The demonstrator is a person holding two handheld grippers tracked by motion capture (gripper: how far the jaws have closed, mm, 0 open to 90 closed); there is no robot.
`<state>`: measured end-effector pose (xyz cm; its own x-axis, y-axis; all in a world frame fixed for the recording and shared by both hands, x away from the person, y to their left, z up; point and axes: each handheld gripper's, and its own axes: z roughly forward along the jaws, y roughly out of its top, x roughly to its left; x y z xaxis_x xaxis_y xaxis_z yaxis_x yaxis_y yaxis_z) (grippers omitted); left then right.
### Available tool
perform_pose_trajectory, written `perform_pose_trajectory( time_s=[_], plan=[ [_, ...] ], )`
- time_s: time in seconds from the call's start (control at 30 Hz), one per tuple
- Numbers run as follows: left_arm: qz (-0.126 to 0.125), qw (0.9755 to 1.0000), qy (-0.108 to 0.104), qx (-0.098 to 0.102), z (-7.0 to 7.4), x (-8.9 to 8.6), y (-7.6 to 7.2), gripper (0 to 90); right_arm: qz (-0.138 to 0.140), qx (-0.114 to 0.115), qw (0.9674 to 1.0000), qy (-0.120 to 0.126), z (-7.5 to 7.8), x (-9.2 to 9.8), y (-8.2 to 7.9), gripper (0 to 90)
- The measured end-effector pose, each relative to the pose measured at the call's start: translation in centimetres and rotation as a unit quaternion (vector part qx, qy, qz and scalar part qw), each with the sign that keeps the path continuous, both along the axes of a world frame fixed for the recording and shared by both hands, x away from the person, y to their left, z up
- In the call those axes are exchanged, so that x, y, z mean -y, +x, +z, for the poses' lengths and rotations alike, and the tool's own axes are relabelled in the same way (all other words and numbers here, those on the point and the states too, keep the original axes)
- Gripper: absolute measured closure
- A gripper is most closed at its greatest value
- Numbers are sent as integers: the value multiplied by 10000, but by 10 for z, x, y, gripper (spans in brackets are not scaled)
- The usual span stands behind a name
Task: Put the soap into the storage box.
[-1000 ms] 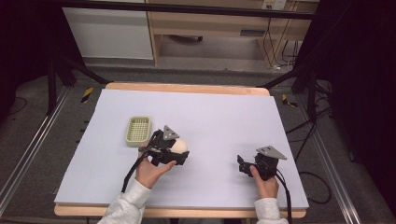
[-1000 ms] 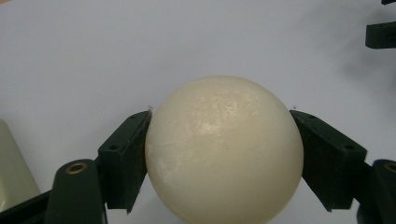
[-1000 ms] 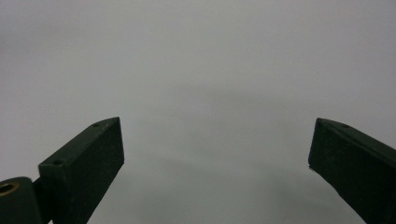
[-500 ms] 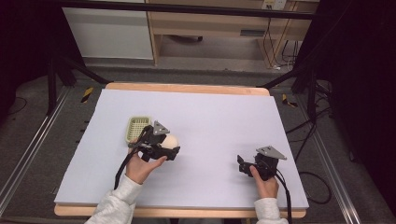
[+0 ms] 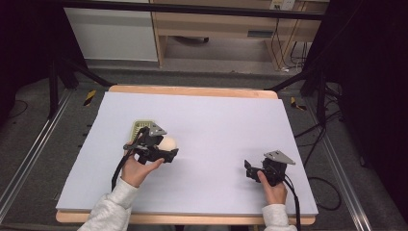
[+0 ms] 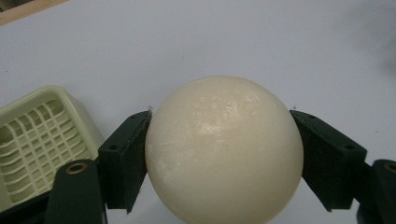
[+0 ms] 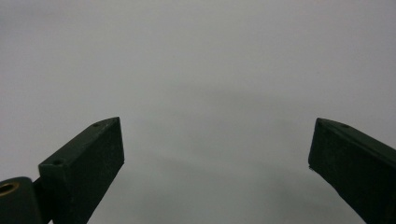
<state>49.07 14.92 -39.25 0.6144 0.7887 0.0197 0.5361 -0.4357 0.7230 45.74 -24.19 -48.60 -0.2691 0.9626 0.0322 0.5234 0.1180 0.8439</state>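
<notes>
Here, the left gripper [image 6: 219, 154] clamps a cream ball [image 6: 223, 151]; the slatted tray [image 6: 35, 144] lies at lower left.
In the high view, the tray [image 5: 139, 127] sits just upper-left of the ball [image 5: 168, 143]; the right gripper [image 5: 252, 169], jaws wide and empty, rests well apart at lower right.

A lab-like recording room: a white-covered worktop [image 5: 216, 120] on a wooden board, metal floor rails [image 5: 29, 159], trailing cables [image 5: 308, 144], dark surroundings.
</notes>
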Motion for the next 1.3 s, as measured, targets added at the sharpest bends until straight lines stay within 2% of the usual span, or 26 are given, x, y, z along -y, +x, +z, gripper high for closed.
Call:
perform_pose_trajectory(
  time_s=[0.13, 0.37, 0.53, 0.7, 0.97, 1.3],
  plan=[
    [50, 10000, -68, -36, 1, -8, 3, 243, -7, 2, 10000, -8, 0, 0, 0, 39],
    [150, 9999, 70, -28, 0, -21, 7, 243, -24, 24, 10000, -7, 0, 0, 0, 39],
    [277, 9996, -42, -35, -4, -34, 9, 243, -20, 32, 10000, -22, 0, 0, -1, 39],
    [317, 9995, 52, -57, -6, -41, 12, 243, -19, 36, 10000, -26, 0, 0, -1, 39],
    [506, 9987, 17, -52, -5, -57, 19, 243, -6, 14, 10000, -19, 0, -1, 0, 39],
    [661, 9978, 15, -68, -4, -67, 30, 243, -10, 10, 10000, -27, 0, -1, 0, 39]
  ],
)
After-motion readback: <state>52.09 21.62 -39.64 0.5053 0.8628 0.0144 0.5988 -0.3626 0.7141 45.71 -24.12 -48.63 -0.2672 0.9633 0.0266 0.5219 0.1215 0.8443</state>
